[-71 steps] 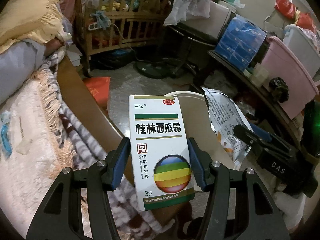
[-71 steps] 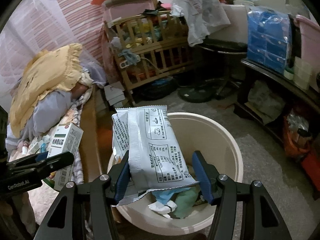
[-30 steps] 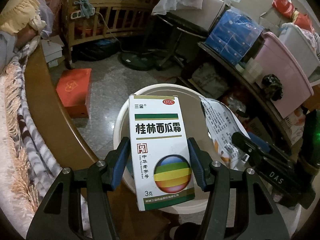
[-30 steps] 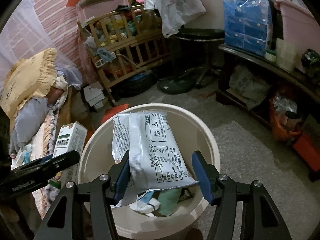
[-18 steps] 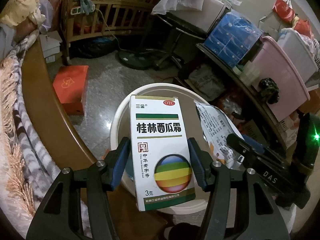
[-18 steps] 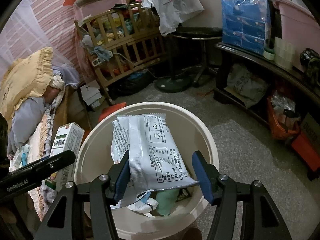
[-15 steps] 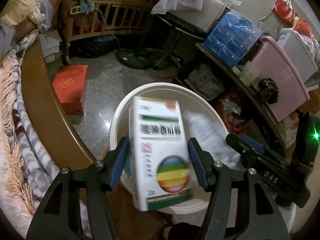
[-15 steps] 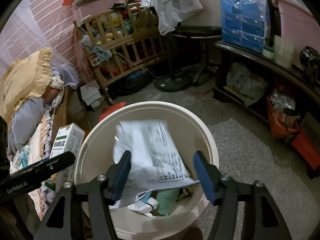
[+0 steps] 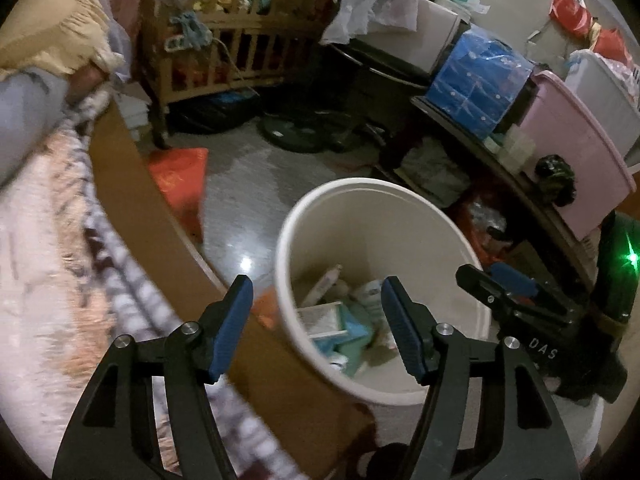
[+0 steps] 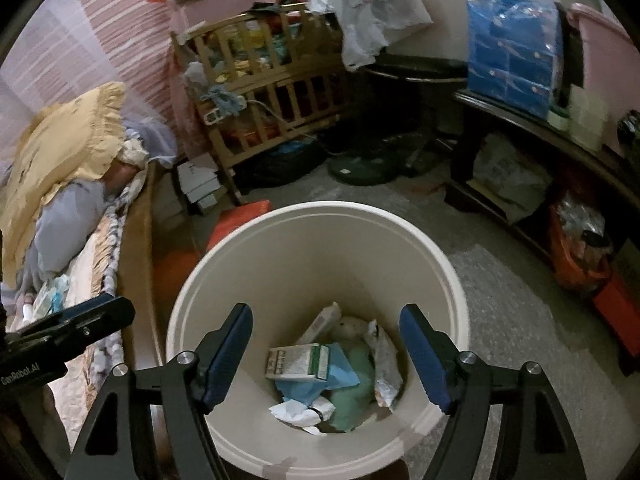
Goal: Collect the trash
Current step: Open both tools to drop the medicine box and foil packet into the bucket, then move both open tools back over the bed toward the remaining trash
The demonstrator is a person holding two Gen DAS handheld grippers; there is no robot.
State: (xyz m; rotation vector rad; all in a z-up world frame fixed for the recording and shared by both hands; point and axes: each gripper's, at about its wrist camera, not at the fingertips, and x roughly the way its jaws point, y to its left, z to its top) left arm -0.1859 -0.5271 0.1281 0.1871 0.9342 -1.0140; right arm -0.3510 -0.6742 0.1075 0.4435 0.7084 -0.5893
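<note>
while our left gripper (image 9: pixel 316 304) and right gripper (image 10: pixel 326 332) are opening with nothing between them, we see one bin (image 10: pixel 240 268) holding one medicine box (image 10: pixel 298 362), one pouch (image 10: pixel 386 364) and wrappers.

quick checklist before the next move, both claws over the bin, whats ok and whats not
1. Left claw empty: ok, nothing between its pads, its jaws are opening.
2. Right claw empty: ok, nothing between its pads, its jaws are opening.
3. Medicine box in the bin: ok, it lies flat on top of the other trash.
4. Printed wrapper in the bin: ok, it lies against the right inner wall.
5. Nothing hanging on the bin's rim: ok, as far as the rim shows in both views.
6. More trash to collect: cannot tell, the bed is blurred in the left wrist view and only small unclear items show on it in the right.
</note>
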